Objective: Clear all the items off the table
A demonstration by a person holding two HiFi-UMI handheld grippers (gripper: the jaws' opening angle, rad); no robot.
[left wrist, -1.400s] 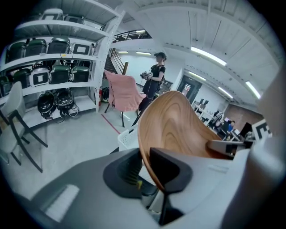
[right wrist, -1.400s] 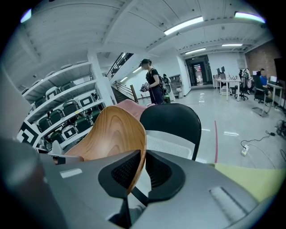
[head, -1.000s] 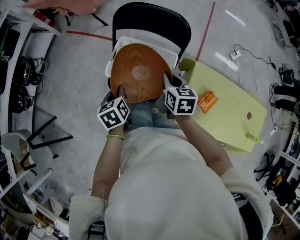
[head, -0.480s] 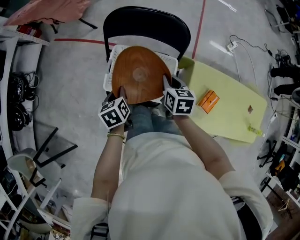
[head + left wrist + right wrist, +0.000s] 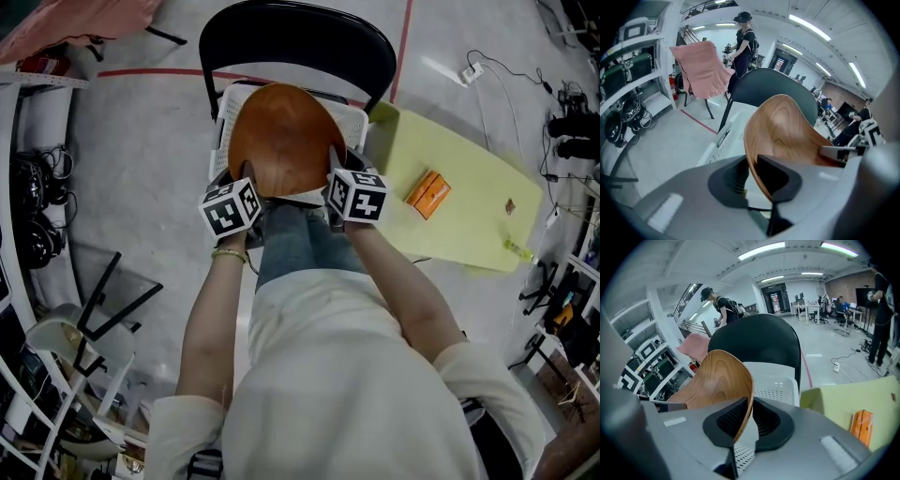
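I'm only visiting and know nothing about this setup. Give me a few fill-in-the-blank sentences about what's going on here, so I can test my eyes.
1. The left tool and the right tool are each shut on the rim of a ____ bowl.
2. The bowl hangs over a white perforated basket that sits on a black ____.
3. On the yellow table lies a small box coloured ____.

Missing words: wooden; chair; orange.

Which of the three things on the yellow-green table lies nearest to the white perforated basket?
The orange rectangular box. The small brown thing and the small yellowish thing lie much farther from the white basket.
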